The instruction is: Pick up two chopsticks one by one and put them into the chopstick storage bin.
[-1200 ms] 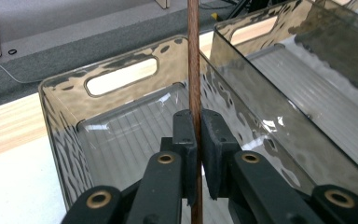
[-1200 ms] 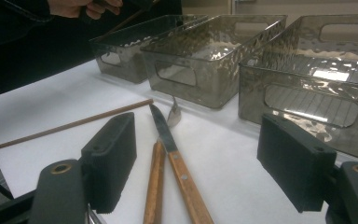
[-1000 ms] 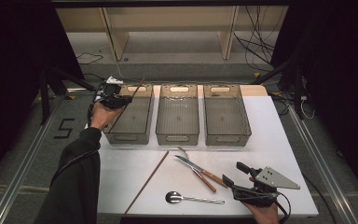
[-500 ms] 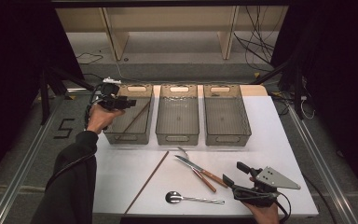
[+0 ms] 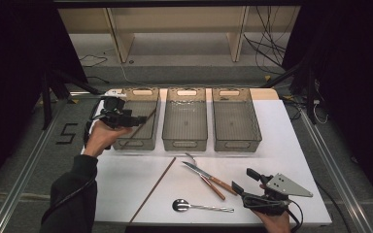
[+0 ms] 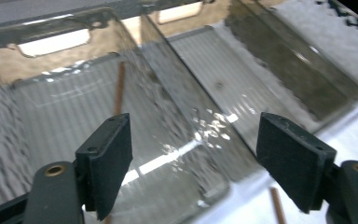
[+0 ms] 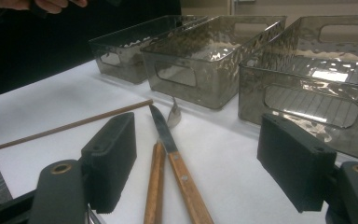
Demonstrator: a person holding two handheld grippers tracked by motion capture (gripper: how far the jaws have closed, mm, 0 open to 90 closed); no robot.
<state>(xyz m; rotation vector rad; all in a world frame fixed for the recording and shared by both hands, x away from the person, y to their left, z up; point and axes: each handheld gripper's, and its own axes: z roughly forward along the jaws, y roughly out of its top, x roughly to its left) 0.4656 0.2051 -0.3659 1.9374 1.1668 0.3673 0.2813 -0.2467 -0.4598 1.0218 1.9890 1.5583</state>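
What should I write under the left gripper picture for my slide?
Open left gripper above the left bin, where a brown chopstick lies inside.

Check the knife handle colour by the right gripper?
Light brown wood with small metal rivets on the knife handle; the right gripper view shows it best.

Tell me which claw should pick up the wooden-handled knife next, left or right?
Right, probably. The right claw sits open on the table just beside the knife, its handle between the jaws in its own view. The left claw, open with nothing between the jaws, hovers over the left bin.
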